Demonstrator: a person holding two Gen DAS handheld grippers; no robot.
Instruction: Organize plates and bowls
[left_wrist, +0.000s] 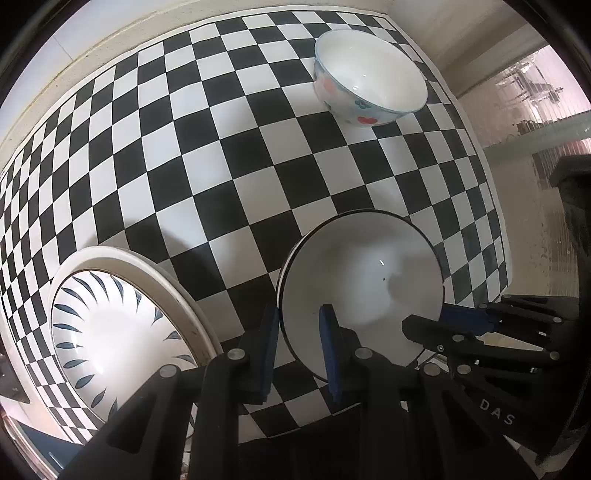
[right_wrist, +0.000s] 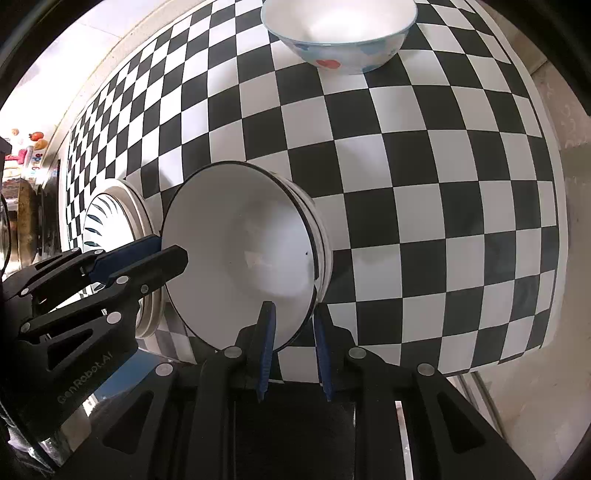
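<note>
A white bowl with a black rim (left_wrist: 365, 273) (right_wrist: 243, 251) is held between both grippers above the checkered cloth. My left gripper (left_wrist: 301, 332) straddles its left rim, one finger inside and one outside; it shows in the right wrist view (right_wrist: 162, 254). My right gripper (right_wrist: 291, 325) straddles the opposite rim and shows in the left wrist view (left_wrist: 436, 317). The pads sit close to the rim on both; contact is unclear. A plate with blue leaf marks (left_wrist: 122, 325) (right_wrist: 110, 221) lies to the left. A flowered bowl (left_wrist: 369, 77) (right_wrist: 340, 33) stands at the far side.
The black-and-white checkered cloth (left_wrist: 221, 166) (right_wrist: 424, 184) covers the table. Its right edge drops to a beige floor (left_wrist: 528, 221). A wall runs along the far left edge. Cluttered items (right_wrist: 26, 147) show at the far left.
</note>
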